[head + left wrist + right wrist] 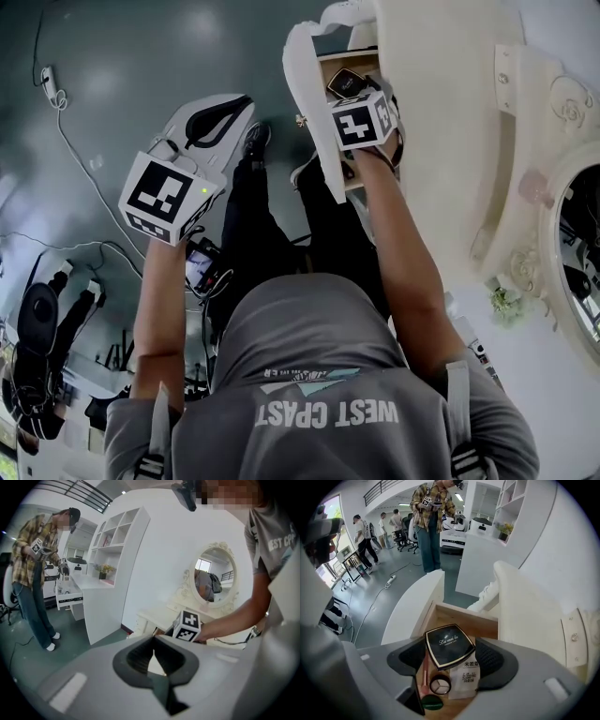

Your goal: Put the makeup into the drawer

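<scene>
You have the right hand-held gripper [451, 654] over the open drawer [457, 615] of the white vanity [525, 620]. Its jaws pinch the black square compact [449, 645] by 2 opposite edges, lid up and roughly level, apparently so it goes in flat. As far as can be judged, the compact hangs above the drawer's contents rather than resting on them. Below it lie 1 white sachet [468, 680], 1 round 3-pan palette [439, 685], 1 dark green round lid [431, 703] and 1 pink stick [425, 667], all crowded at the end nearest you. The far end of the drawer floor is bare wood, so that is the likely spot for release. The left hand-held gripper [153, 657] has its jaws pressed together on nothing and is held out to your side, well apart from the drawer, probably parked so it does not block your reach. Judgement: placing step. Lower before you spread the jaws, or the compact may drop onto the palette.
</scene>
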Motion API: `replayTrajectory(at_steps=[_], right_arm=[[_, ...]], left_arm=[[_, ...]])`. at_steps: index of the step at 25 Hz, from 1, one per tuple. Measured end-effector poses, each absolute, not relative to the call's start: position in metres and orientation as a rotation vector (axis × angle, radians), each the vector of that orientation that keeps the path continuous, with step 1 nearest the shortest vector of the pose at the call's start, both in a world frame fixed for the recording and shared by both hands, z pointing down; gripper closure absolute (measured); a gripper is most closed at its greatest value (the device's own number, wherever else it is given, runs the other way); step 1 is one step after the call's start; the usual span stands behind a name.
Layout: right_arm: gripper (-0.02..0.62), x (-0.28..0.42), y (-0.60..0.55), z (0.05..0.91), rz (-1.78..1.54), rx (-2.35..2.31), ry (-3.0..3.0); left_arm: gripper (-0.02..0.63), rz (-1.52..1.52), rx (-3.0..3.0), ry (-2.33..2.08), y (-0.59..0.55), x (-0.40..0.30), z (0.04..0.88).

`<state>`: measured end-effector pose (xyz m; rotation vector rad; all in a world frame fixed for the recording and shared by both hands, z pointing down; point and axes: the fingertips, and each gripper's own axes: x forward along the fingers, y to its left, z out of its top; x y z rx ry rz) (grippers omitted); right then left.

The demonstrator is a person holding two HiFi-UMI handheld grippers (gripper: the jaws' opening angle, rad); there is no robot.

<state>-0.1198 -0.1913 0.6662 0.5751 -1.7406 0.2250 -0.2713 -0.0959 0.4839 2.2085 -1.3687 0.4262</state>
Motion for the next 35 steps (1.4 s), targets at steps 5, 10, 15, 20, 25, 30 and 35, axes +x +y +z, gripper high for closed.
replayTrajectory(at_steps=[5, 10, 15, 20, 25, 30, 35], right_arm=[[0.258, -0.12, -0.191, 0.674, 0.292, 0.623, -1.714], [0.255, -0.112, -0.183, 0.698, 0.455, 0.658, -1.68], [0.255, -0.105, -0.176, 0.715, 0.547, 0.64, -1.646], [0.266, -0.106, -0.172, 0.71, 0.609, 0.6, -1.639], [0.279, -0.113, -0.173, 0.692, 0.645, 0.6, -1.66], [0.309, -0.122, -0.176, 0.654, 0.68, 0.607, -1.741], [0.47, -0.141, -0.182, 0.591, 0.669, 0.609, -1.928]], left_arm=[[0.603, 0.41, 2.196, -1.387, -0.092, -0.278, 0.489], [0.603, 0.388, 2.201, -1.401, -0.09, -0.282, 0.483], [0.603, 0.378, 2.2, -1.428, -0.09, -0.292, 0.476], [0.603, 0.38, 2.198, -1.448, -0.086, -0.3, 0.467], [0.603, 0.384, 2.217, -1.459, -0.088, -0.302, 0.449], [0.603, 0.39, 2.262, -1.461, -0.095, -0.296, 0.424], [0.603, 0.401, 2.314, -1.467, -0.105, -0.295, 0.395]])
